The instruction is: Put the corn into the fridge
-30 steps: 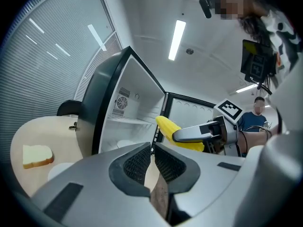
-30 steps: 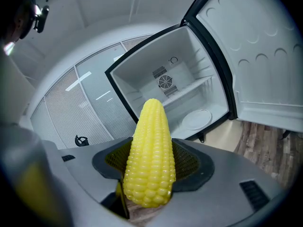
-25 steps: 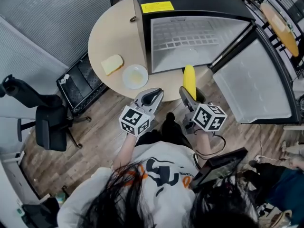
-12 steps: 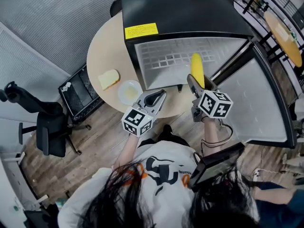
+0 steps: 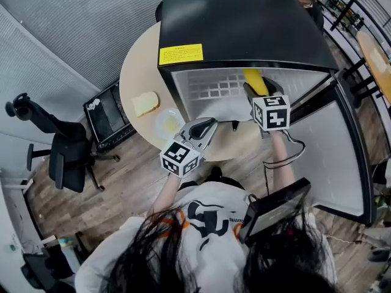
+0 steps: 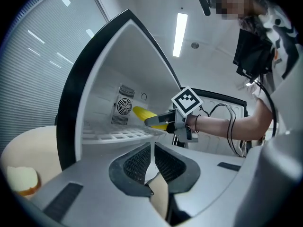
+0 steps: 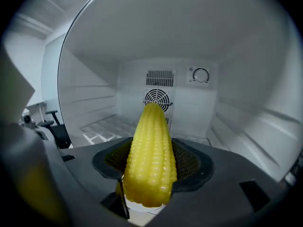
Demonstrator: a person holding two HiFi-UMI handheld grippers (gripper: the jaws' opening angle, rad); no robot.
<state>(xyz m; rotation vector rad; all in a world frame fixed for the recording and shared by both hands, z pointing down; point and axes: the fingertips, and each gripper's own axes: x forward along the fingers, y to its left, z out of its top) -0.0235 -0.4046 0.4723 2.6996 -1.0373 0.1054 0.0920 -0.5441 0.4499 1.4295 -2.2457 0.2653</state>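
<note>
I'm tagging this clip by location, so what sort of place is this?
Probably an office or lab workspace rather than a home kitchen: a mini fridge stands on a round table, with a wheeled office chair beside it on wood-look flooring.

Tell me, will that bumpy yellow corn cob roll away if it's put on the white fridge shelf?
It might roll: the bumpy yellow corn cob is round and tapered, so it would likely curve sideways. The white gridded shelf could catch it. It looks stiff, poking straight out of the right gripper without drooping.
</note>
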